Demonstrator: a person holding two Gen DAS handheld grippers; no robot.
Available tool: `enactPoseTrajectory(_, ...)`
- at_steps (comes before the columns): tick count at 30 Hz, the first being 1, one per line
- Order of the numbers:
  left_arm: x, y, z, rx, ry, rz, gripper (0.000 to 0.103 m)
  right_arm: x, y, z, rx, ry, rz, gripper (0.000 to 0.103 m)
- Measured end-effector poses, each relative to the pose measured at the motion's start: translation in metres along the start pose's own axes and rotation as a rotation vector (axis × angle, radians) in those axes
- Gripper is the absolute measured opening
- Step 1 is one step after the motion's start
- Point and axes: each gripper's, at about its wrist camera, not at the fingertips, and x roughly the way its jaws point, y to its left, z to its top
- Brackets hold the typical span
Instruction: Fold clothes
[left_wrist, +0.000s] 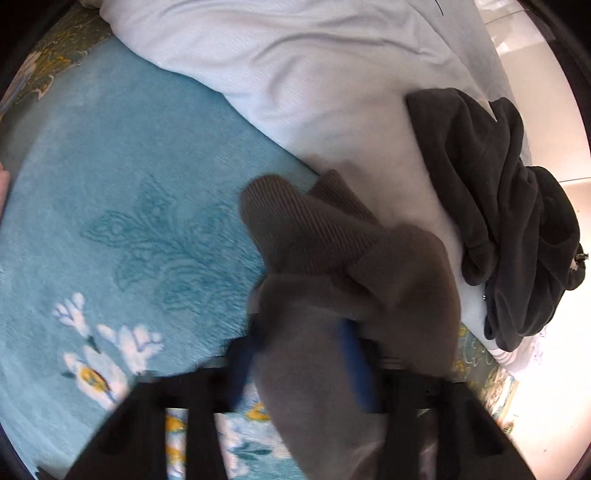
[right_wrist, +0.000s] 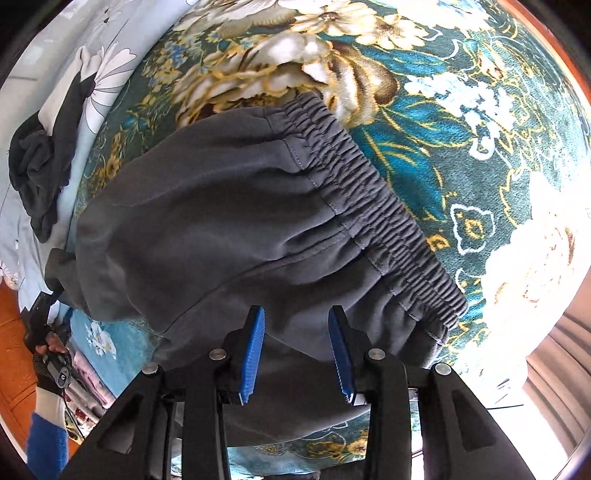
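Looking along the left gripper (left_wrist: 303, 354): blue pads clamped on a ribbed cuff (left_wrist: 314, 229) of the grey trousers, cloth draped over the fingers above the teal blanket (left_wrist: 129, 203); dark fleece garment (left_wrist: 517, 221) well apart on the white bedding (left_wrist: 295, 74). Looking along the right gripper (right_wrist: 297, 354): jaws parted, nothing held; grey trousers (right_wrist: 221, 221) directly ahead, elastic waistband (right_wrist: 369, 206) running diagonally, upper left to lower right, its near end beside the right pad. Nearer arm for the waistband, by judgement: right.

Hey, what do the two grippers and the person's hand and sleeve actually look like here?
The right gripper has black angular arms with silver bolts and blue ribbed pads. The left gripper is the same black and blue. The hand wears a dark glove, with white cuff and blue sleeve.
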Motion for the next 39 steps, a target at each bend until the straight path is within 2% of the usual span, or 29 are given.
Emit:
enactPoseTrajectory(2,-0.007,-0.006,0.000,0.012,-0.022,-0.017,0.007,0.001,0.005,0.003,-0.009,0.002,0.005,0.037)
enactPoseTrajectory(6,-0.063,0.001,-0.010,0.010,-0.154,-0.129,0.005,-0.001,0.017,0.007,-0.036,-0.010,0.031,0.037)
enactPoseTrajectory(9,-0.096,0.039,-0.030,-0.044,-0.222,-0.093,0.004,-0.004,0.019,0.011,-0.038,-0.027,0.057,0.037)
enactPoseTrajectory(12,-0.077,0.088,-0.046,-0.133,-0.132,0.037,0.004,-0.004,0.017,0.022,-0.023,-0.042,0.087,0.037)
enactPoseTrajectory(15,-0.056,0.119,-0.056,-0.224,-0.061,0.101,0.004,-0.009,0.020,0.040,-0.041,-0.075,0.075,0.037)
enactPoseTrajectory(17,-0.053,0.123,-0.059,-0.268,-0.058,0.092,0.004,-0.018,0.020,0.056,-0.047,-0.116,0.073,0.038)
enactPoseTrajectory(19,-0.052,0.118,-0.056,-0.266,-0.059,0.095,0.004,-0.025,0.011,0.072,-0.025,-0.150,0.071,0.049)
enactPoseTrajectory(21,-0.049,0.111,-0.050,-0.246,-0.047,0.111,0.004,-0.023,-0.003,0.090,0.015,-0.160,0.073,0.051)
enactPoseTrajectory(26,-0.042,0.095,-0.036,-0.197,-0.018,0.146,0.004,0.005,-0.034,0.125,0.132,-0.110,0.114,0.051)
enactPoseTrajectory(30,-0.041,0.093,-0.034,-0.223,-0.030,0.133,0.005,0.027,-0.038,0.137,0.146,-0.045,0.186,0.051)
enactPoseTrajectory(33,-0.038,0.093,-0.034,-0.261,-0.036,0.122,0.005,0.036,-0.028,0.140,0.090,0.010,0.208,0.054)
enactPoseTrajectory(35,-0.037,0.092,-0.033,-0.282,-0.044,0.111,0.005,0.035,-0.023,0.139,0.043,0.021,0.199,0.049)
enactPoseTrajectory(36,-0.038,0.091,-0.033,-0.286,-0.050,0.103,0.005,0.033,-0.021,0.139,0.029,0.023,0.194,0.037)
enactPoseTrajectory(38,-0.043,0.085,-0.032,-0.287,-0.075,0.075,0.004,0.028,-0.016,0.137,-0.005,0.014,0.191,0.028)
enactPoseTrajectory(39,-0.049,0.081,-0.032,-0.281,-0.099,0.050,0.004,0.024,-0.011,0.136,-0.031,-0.004,0.186,0.018)
